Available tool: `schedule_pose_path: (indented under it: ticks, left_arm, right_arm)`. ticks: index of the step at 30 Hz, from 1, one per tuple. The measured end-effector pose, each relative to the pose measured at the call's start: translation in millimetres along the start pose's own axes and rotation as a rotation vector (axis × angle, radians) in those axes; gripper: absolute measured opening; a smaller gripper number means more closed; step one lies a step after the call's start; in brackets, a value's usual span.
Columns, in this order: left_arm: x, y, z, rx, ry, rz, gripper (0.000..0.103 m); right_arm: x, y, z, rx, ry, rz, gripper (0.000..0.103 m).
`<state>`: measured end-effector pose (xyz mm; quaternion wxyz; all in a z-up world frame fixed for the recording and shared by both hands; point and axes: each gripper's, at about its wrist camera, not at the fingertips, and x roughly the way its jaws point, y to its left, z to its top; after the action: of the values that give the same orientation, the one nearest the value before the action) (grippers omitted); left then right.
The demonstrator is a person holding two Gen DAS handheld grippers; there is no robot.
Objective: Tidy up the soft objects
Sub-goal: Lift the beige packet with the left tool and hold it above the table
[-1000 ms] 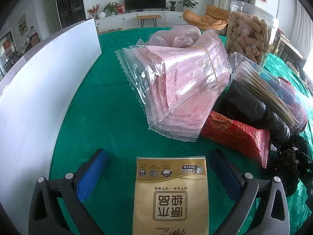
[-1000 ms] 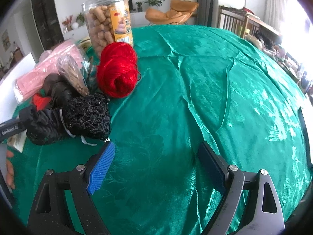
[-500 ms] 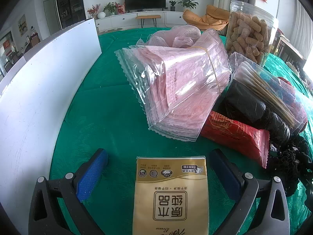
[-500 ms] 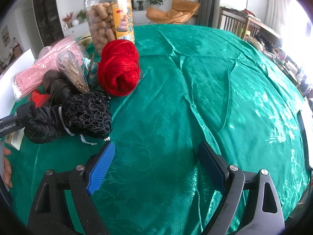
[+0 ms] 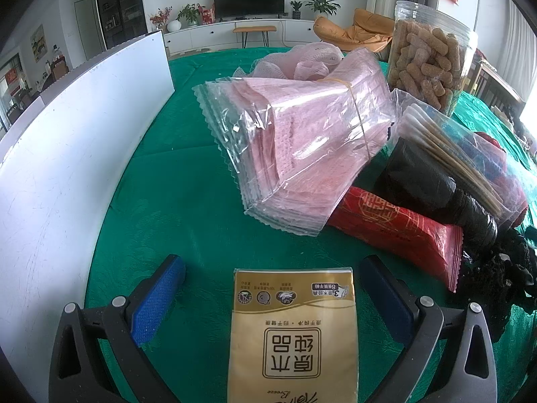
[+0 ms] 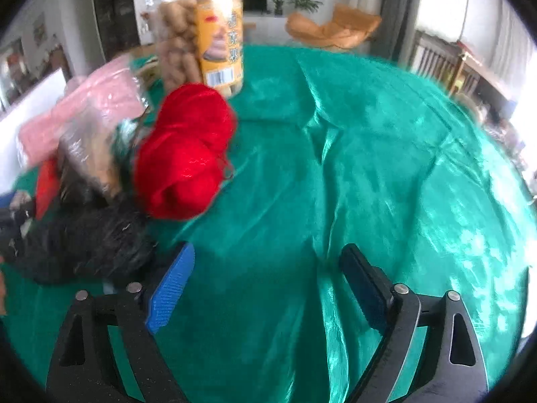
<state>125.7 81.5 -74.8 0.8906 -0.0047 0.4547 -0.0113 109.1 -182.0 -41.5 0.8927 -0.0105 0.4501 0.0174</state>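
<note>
1. The left gripper (image 5: 272, 297) is wide open. A gold tissue pack (image 5: 292, 336) lies flat between its two fingers, but the pads do not touch it.
2. The gold pack rests on the green tablecloth (image 5: 174, 201), close to the camera, with its writing upside down.
3. Past the pack sits a big stack of pink cloths in clear bags (image 5: 302, 141), tied with a thin band.
4. A red packet (image 5: 396, 231) lies just beside that stack, partly under it. A black bag (image 5: 433, 181) lies against the red packet, and a clear bag of sticks (image 5: 470, 154) lies on top of the black bag.
5. A tall white board (image 5: 67, 174) stands along the left side of the table.
6. A clear jar of brown snacks (image 5: 429, 63) stands at the back.
7. The right gripper (image 6: 266, 275) is wide open too, and its jaws have just been opening more. Nothing is between them, only green cloth (this view is blurry).
8. A black lacy bundle (image 6: 90, 245) lies just beside its blue finger (image 6: 171, 288), on the left.
9. A red ball of yarn (image 6: 188, 147) sits behind the black bundle, in front of the snack jar.
</note>
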Motion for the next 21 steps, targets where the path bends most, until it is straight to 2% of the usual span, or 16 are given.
schedule_pose_path:
  ticks: [21]
  left_arm:
    - [-0.1, -0.1, 0.2, 0.0, 0.0, 0.0, 0.103]
  right_arm:
    - [0.5, 2.6, 0.7, -0.01, -0.001, 0.0, 0.095]
